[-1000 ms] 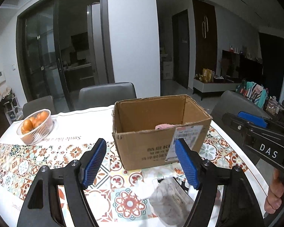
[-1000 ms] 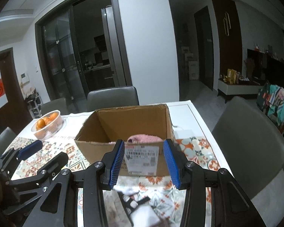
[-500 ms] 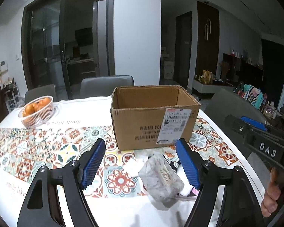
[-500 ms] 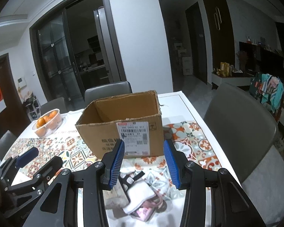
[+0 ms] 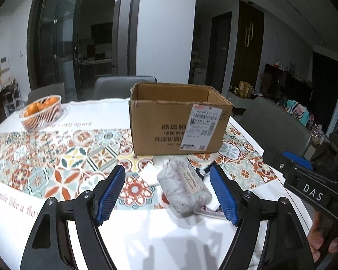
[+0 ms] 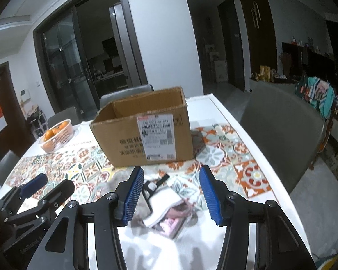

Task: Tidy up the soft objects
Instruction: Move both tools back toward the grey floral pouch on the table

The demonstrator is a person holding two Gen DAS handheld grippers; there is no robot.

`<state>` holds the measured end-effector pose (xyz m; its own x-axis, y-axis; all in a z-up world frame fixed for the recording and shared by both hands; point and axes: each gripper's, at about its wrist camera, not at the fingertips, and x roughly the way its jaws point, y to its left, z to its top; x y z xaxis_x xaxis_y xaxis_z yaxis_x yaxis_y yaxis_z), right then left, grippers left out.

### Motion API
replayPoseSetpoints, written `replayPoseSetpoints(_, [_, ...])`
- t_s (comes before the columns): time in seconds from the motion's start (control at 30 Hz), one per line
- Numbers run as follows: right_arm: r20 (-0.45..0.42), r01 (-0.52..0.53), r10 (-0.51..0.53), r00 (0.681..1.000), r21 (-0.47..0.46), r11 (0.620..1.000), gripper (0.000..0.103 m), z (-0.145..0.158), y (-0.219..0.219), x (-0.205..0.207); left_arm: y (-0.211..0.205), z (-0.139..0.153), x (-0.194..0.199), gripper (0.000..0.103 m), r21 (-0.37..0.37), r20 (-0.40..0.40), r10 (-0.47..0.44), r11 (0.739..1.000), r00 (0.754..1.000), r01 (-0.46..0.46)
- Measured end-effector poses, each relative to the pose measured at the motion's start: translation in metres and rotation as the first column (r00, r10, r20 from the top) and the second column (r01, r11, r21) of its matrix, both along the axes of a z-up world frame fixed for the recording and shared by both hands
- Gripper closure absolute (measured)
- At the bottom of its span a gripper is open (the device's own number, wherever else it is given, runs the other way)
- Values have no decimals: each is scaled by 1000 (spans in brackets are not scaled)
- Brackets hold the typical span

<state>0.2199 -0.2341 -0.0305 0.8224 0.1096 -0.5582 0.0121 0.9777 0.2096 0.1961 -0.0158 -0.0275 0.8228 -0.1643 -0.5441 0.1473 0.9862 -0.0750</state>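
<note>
A: Where do the soft things lie?

B: In the left wrist view a grey-white mottled roll [image 5: 184,189] lies on the table [image 5: 146,236] between the blue pads, nearer the one at 3 o'clock, touching neither. A small white folded piece [image 5: 149,173] sits at its 10 o'clock, just beside it.

A: And the left gripper [image 5: 169,194] itself?

B: Fingers spread wide, nothing between them but the roll lying loose below. In the right wrist view the same tool shows at 8 o'clock as a black frame with one blue tip.

A: The right gripper [image 6: 171,195]?

B: Also spread wide and holding nothing. Under it is a heap: a white sock with black bands [image 6: 160,199] lies over a pink packet [image 6: 174,221] (blurred, so I cannot tell what it is). The roll shows only as a grey smear by the pad at 9 o'clock.

A: The box?

B: The cardboard box [image 5: 180,128] stands upright and open-topped at 12 o'clock from the heap, near it but apart, its shipping label facing the cameras. What it holds cannot be seen.

A: Anything else?

B: A white basket of oranges [image 5: 41,114] at 10 o'clock, well apart from the box.
</note>
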Motion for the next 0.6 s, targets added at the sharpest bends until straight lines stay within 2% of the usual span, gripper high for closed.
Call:
replayPoseSetpoints(0.07, [-12,-6,6,1000,6,1000,50,-6,-1,-2,-1,-7,-3,26,-20,-28,-7,1000,1000,7])
replayPoseSetpoints(0.27, [-59,-11,13,998,24,1000,50,-24,-4,-7,-7,-19,-8,26,-6,-54,-19,1000,998,19])
replayPoseSetpoints(0.6, [-128,-31,35,991,37,999,50,-51,-3,0,-5,-40,0,26,-21,-115,10,1000,993,-12])
